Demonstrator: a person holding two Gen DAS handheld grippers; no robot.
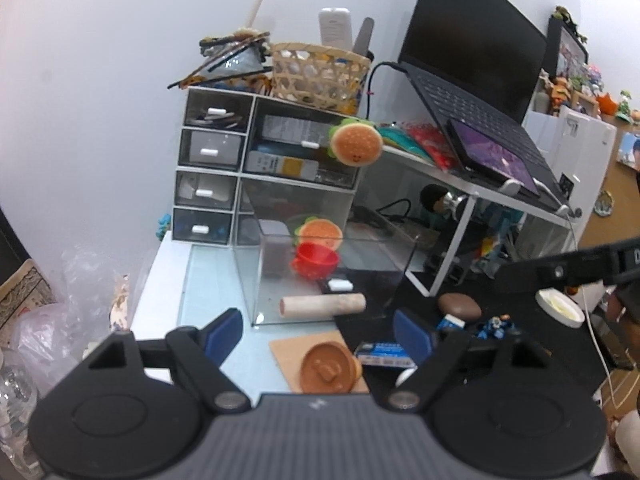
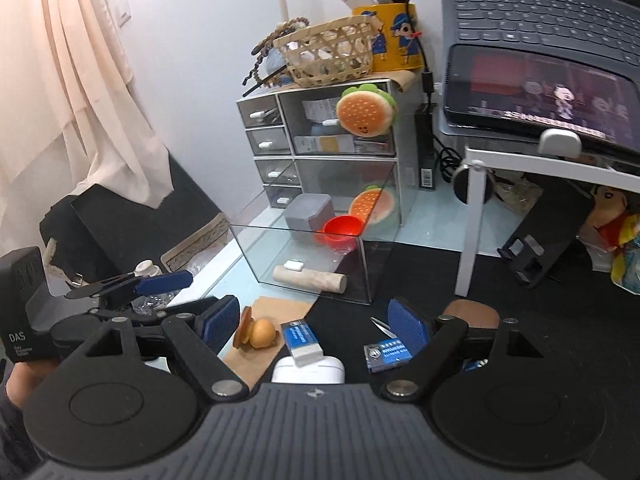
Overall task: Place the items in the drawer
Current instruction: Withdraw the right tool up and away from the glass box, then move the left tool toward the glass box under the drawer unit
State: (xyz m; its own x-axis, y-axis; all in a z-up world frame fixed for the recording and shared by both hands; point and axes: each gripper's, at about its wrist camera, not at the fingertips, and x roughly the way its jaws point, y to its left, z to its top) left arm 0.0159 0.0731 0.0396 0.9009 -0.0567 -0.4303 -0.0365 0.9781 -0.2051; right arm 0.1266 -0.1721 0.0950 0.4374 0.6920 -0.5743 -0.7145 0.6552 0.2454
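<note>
Clear drawer (image 2: 312, 256) stands pulled well out of the organizer (image 2: 320, 140) onto the desk. Inside it: grey block (image 2: 310, 216) and red cup (image 2: 342, 232) toward the back, wooden roller (image 2: 310, 278) lying across the front, just behind the front wall with its white handle (image 2: 294, 266).

Left gripper (image 1: 318, 332): fingers spread wide, nothing between them. Right gripper (image 2: 314, 326): the same, wide and empty.

Loose on the desk just in front of the drawer: 2 blue-sleeved erasers (image 2: 302, 340), (image 2: 388, 354), brown round toy (image 2: 256, 332) on a tan mat (image 2: 276, 312), white case (image 2: 308, 370), brown pebble (image 1: 460, 306).

Judgement: a loading stage, between picks. Both grippers hover above the loose items, the drawer has room left. Next pick calls for closing squarely on 1 small item; the near eraser lies closest between the right fingers. Then lift clear of the front wall before lowering.
</note>
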